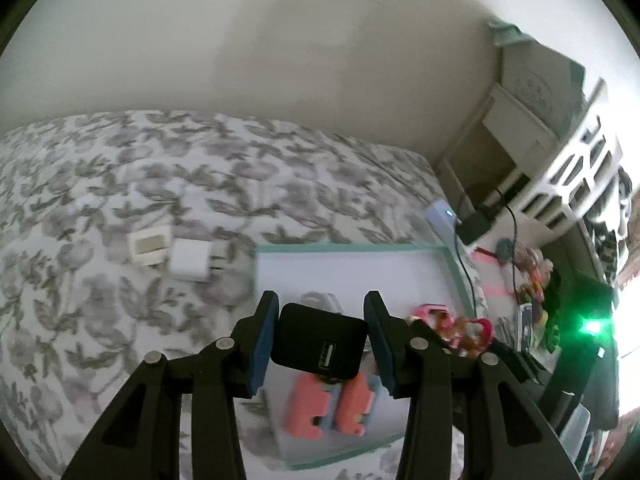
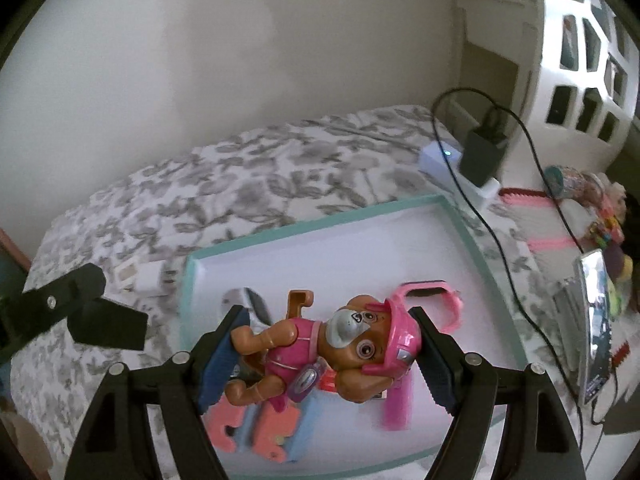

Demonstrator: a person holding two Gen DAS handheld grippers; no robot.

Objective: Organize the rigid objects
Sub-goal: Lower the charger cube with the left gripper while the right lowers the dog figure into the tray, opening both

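Left gripper [image 1: 322,344] carries a black square USB charger block [image 1: 319,341] between its blue pads; a gap shows on the right side, so whether it is truly clamped I cannot tell. It hangs over the shallow teal-rimmed white cardboard tray [image 1: 352,246].

Right gripper [image 2: 326,354] is clamped on a pink-helmeted tan plastic puppy figure [image 2: 316,350], above the same tray.

In the tray: coral foam puzzle pieces [image 2: 256,428], pink plastic watch band [image 2: 432,294].

Out on the grey floral bedspread [image 1: 120,184]: white wall charger [image 1: 191,260] and small white rectangular box [image 1: 149,246]. Judged roughly halfway.
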